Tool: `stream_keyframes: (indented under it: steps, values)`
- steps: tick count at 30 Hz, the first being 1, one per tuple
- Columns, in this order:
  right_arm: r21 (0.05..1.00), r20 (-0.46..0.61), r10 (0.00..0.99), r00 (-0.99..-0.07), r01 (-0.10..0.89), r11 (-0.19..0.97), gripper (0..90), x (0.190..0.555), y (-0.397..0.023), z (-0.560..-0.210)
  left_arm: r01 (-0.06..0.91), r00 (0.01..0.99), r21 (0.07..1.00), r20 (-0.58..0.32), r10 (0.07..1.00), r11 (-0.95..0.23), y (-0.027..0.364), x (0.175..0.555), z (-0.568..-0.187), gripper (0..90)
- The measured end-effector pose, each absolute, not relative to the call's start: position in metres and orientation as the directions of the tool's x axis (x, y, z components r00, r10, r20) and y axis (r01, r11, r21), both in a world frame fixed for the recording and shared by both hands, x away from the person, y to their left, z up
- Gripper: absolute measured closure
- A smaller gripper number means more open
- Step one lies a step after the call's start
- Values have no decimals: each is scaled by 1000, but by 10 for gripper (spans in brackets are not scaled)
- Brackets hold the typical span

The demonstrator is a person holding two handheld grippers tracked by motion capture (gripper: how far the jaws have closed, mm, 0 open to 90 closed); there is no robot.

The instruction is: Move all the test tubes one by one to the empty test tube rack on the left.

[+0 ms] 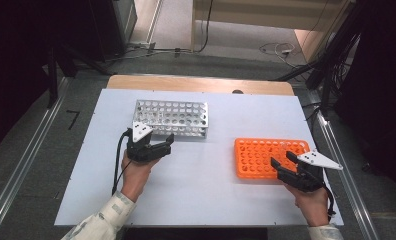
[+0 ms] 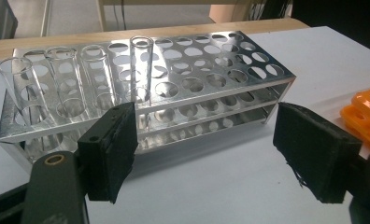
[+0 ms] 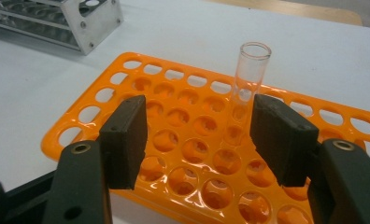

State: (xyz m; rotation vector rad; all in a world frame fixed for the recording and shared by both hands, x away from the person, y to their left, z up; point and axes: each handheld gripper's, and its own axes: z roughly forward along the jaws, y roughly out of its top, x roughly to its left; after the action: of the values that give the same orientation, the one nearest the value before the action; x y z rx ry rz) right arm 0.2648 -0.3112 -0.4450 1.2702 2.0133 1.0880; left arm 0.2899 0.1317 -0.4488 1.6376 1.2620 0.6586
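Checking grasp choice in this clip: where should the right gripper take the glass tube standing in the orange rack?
Grip the bare upper part of the glass tube, just below its open rim, coming in level from the near side. It stands upright, and the orange rack hides its lower part. The right gripper is open.

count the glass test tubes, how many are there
5. Four stand in the metal rack: three side by side at one end, one just past them. One stands in the orange rack.

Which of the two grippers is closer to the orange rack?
The right. The right gripper hangs over the near edge of the orange rack, jaws open. The left gripper sits across the table, in front of the metal rack.
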Motion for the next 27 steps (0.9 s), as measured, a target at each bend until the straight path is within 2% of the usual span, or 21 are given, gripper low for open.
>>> stream_keyframes:
  steps: [13, 21, 27]
  values:
    - [835, -31, 928, -370, 501, 227, 400, 282, -314, -455, 436, 328, 899, -118, 937, -40, 130, 290, -449, 218]
    - [830, -43, 934, -354, 507, 231, 469, 291, -313, -461, 436, 331, 899, -117, 936, -42, 130, 290, -449, 218]
    - [832, -41, 937, -346, 508, 224, 560, 295, -314, -463, 439, 331, 897, -115, 937, -45, 129, 290, -450, 218]
